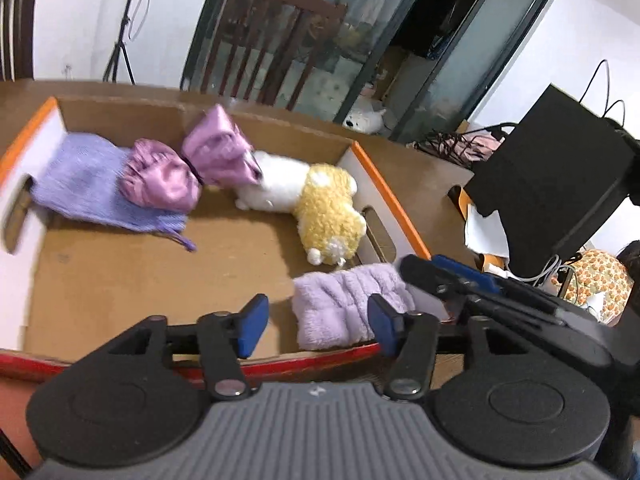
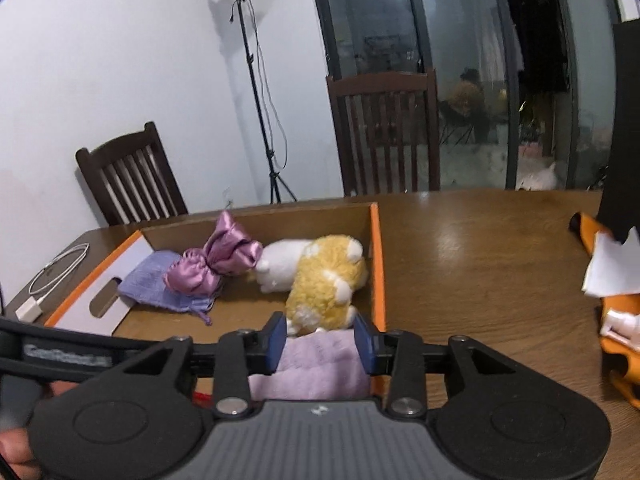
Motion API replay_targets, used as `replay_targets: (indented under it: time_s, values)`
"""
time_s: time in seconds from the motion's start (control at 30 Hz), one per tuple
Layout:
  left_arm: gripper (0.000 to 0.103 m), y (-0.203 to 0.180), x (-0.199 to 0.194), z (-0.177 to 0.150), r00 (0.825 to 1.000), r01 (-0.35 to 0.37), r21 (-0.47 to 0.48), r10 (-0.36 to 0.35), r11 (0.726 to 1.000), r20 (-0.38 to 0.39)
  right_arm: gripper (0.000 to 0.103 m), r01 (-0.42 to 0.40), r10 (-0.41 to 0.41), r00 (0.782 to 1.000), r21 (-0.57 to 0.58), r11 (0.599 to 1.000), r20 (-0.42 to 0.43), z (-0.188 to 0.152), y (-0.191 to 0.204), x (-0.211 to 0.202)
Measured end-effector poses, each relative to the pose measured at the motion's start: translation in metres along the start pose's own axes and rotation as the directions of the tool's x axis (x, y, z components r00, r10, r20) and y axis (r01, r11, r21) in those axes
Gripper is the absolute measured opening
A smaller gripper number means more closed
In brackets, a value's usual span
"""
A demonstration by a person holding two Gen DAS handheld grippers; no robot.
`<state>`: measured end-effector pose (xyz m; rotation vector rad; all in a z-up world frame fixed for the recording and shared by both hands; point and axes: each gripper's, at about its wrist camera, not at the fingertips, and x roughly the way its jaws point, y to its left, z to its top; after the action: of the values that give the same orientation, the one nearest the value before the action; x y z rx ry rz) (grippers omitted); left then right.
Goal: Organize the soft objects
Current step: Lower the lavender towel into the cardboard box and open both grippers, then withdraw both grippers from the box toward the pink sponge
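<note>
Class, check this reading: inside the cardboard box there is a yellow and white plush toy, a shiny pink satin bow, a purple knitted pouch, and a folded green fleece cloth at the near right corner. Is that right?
One detail is wrong: the folded fleece cloth is pale lilac, not green, as the left wrist view shows. The rest stands: the plush toy, satin bow and knitted pouch do lie in the cardboard box.
</note>
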<state>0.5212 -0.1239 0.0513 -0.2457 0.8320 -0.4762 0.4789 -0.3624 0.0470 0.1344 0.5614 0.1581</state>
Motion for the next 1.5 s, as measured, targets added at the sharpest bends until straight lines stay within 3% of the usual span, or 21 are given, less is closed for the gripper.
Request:
replay_targets:
  time_s: [0.1,0.23,0.4,0.47,0.53,0.67,0.87,1.03,1.17,1.27,1.4,1.5]
  values:
    - [0.057,0.001,-0.04,0.004,0.997,-0.042,0.039,0.04,0.998,0.06,0.039,-0.009,0.009,0.999,0.005,1.0,0.036,0.013,-0.001,-0.021]
    - [0.065,0.002,-0.105,0.005,0.984,-0.107,0.079,0.094,0.991,0.153,0.046,-0.016,0.018,0.995,-0.019,1.0,0.103,0.03,0.006,-0.064]
    - [0.077,-0.003,-0.186,-0.012,0.953,-0.214,0.134,0.176,0.968,0.245,0.054,-0.012,0.019,0.986,-0.046,0.999,0.167,0.04,0.015,-0.124]
    - [0.086,-0.007,-0.213,-0.025,0.936,-0.255,0.149,0.205,0.955,0.287,0.056,-0.014,0.026,0.983,-0.064,0.998,0.184,0.038,0.022,-0.147]
    - [0.088,-0.012,-0.236,-0.042,0.916,-0.295,0.165,0.23,0.941,0.327,0.059,-0.02,0.035,0.98,-0.082,0.996,0.194,0.033,0.029,-0.167]
    - [0.096,-0.017,-0.276,-0.095,0.872,-0.358,0.166,0.266,0.919,0.411,0.07,-0.051,0.077,0.972,-0.119,0.992,0.221,0.002,0.041,-0.213]
    - [0.101,-0.017,-0.309,-0.182,0.831,-0.389,0.151,0.276,0.909,0.483,0.081,-0.076,0.112,0.969,-0.167,0.983,0.219,-0.076,0.059,-0.265]
    - [0.103,-0.013,-0.321,-0.24,0.78,-0.46,0.134,0.328,0.878,0.533,0.083,-0.107,0.147,0.969,-0.198,0.974,0.197,-0.141,0.075,-0.295]
    - [0.103,-0.001,-0.326,-0.26,0.801,-0.434,0.087,0.34,0.897,0.492,0.083,-0.13,0.161,0.973,-0.186,0.974,0.163,-0.166,0.081,-0.306]
    - [0.103,0.006,-0.324,-0.262,0.805,-0.437,0.08,0.349,0.896,0.48,0.083,-0.143,0.168,0.975,-0.17,0.975,0.146,-0.172,0.08,-0.304]
    - [0.103,0.013,-0.314,-0.251,0.814,-0.415,0.076,0.333,0.907,0.475,0.082,-0.15,0.174,0.975,-0.169,0.974,0.137,-0.169,0.083,-0.294]
    - [0.103,0.021,-0.298,-0.24,0.833,-0.385,0.077,0.31,0.92,0.459,0.079,-0.172,0.19,0.975,-0.147,0.974,0.116,-0.162,0.083,-0.275]
